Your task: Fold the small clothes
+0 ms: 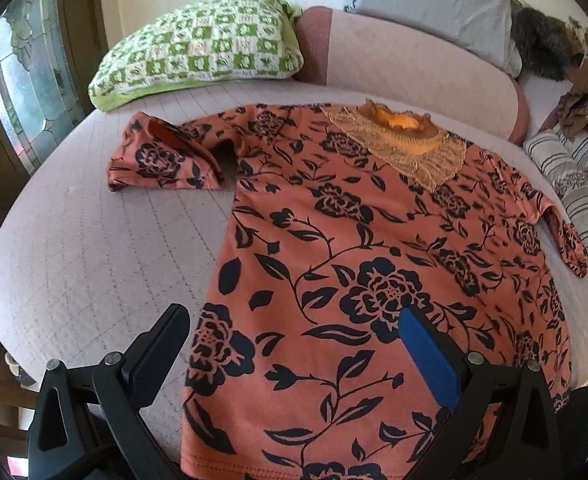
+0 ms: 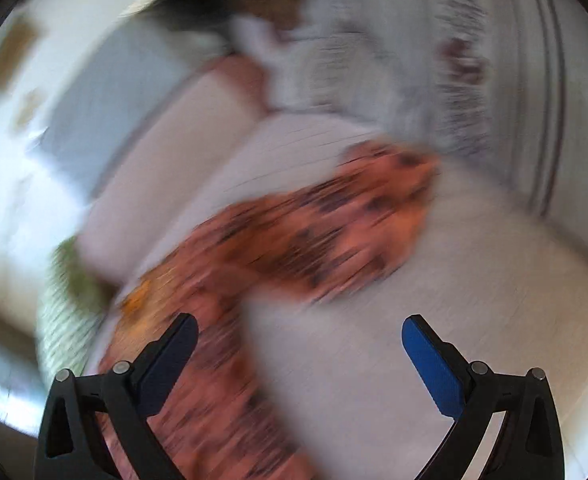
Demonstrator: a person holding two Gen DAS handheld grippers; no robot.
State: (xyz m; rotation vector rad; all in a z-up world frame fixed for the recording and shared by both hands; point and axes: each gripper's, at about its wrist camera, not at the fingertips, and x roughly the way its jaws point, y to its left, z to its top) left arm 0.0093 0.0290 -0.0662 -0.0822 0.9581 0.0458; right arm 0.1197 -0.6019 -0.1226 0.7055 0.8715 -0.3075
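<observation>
Across the bed (image 1: 74,248), the left wrist view is showing an orange floral top (image 1: 373,280) lying spread flat, neckline toward the pillows, one short sleeve (image 1: 162,156) bunching up on the far left. The right wrist view is showing the same top (image 2: 294,240) only as a motion-blurred streak; its other sleeve is reaching out across the pale cover, and finer detail cannot be told.

The left hand-held gripper (image 1: 294,340) is hovering wide open, gripping nothing, its fingers straddling the near left edge of the top by the hem. The right hand-held gripper (image 2: 299,346) is likewise standing wide open and holding nothing, the top lying under its left finger and bare cover under its right.

A green checked pillow (image 1: 202,48), a pink bolster (image 1: 405,72) and a grey pillow (image 1: 433,4) are lying at the head of the bed. A striped blanket (image 1: 573,176) is sitting at the right edge, and a leaded glass door (image 1: 18,80) is standing at the left.
</observation>
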